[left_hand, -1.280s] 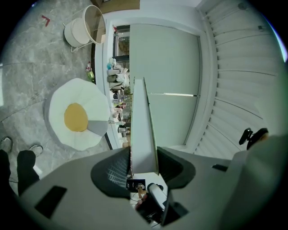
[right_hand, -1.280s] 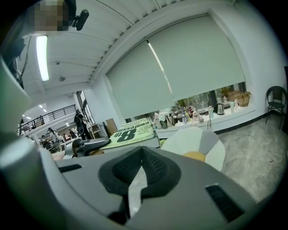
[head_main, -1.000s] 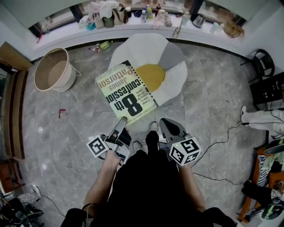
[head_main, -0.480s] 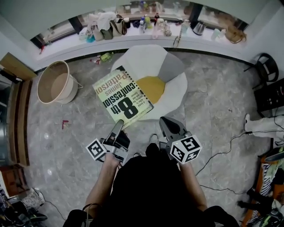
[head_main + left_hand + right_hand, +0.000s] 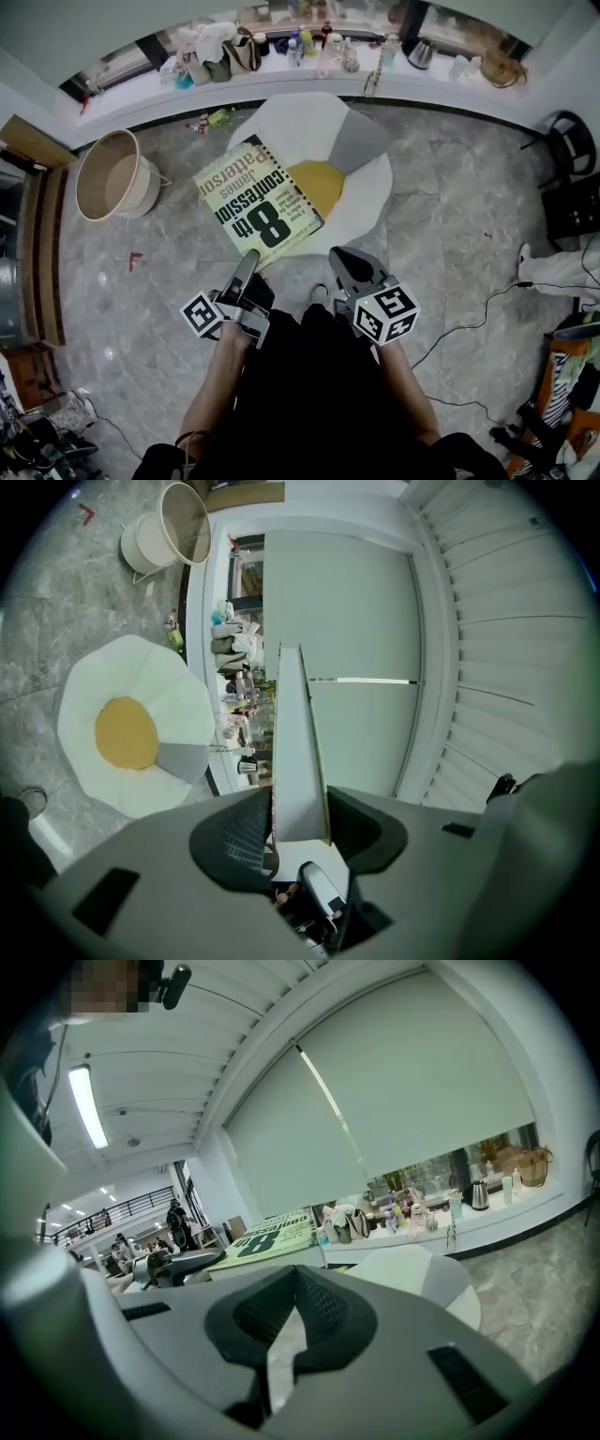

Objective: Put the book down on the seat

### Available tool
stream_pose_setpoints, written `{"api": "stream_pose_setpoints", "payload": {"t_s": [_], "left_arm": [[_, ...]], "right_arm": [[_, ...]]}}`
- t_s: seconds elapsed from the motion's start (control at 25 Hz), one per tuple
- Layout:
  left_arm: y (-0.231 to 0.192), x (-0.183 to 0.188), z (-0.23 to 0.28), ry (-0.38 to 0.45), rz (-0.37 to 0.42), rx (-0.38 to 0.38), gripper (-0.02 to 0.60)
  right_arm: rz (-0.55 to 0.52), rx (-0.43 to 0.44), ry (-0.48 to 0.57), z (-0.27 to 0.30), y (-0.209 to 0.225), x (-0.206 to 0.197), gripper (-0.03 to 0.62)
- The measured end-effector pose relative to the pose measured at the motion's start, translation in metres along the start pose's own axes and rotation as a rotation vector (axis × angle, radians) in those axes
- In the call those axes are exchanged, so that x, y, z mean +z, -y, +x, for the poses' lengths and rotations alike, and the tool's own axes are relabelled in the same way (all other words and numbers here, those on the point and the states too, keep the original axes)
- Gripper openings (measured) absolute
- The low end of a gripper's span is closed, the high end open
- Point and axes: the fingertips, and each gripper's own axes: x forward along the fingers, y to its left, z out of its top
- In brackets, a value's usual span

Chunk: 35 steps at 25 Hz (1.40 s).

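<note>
At the upper left of the head view a pale bucket (image 5: 111, 178) stands on the grey stone floor (image 5: 141, 309). Left of centre, the left gripper (image 5: 250, 261) has its jaws clamped on the lower corner of the book (image 5: 258, 202), which it holds cover-up in the air, overlapping the left part of the egg-shaped seat (image 5: 370, 187) at upper centre. Right of it, the right gripper (image 5: 339, 255) has its jaws closed on nothing.

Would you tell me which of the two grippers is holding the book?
The left gripper: its jaws clamp the book at its near corner, while the right gripper beside it holds nothing.
</note>
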Motion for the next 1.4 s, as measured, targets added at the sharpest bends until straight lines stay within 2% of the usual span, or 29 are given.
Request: {"api": "stream_pose_setpoints", "payload": {"t_s": [0.32,0.68,0.96,1.4], "left_arm": [[-0.002,0.005,0.008,0.03,0.009,0.02,0.179],[-0.016,0.029,0.017,0.028,-0.007,0.033,0.179],[-0.019,0.06,0.047,-0.014,-0.016,0.017,0.179],[-0.025,0.131,0.097,-0.11,-0.008,0.001,0.179]], "right_arm": [[0.026,0.006,-0.024,0.006,0.024,0.0,0.014],[0.031,0.002,-0.035,0.038,0.025,0.003,0.014],[0.026,-0.037,-0.033,0.069,0.03,0.023,0.014],[0.039,-0.156,-0.007,0.129,0.048,0.057,0.014]]}}
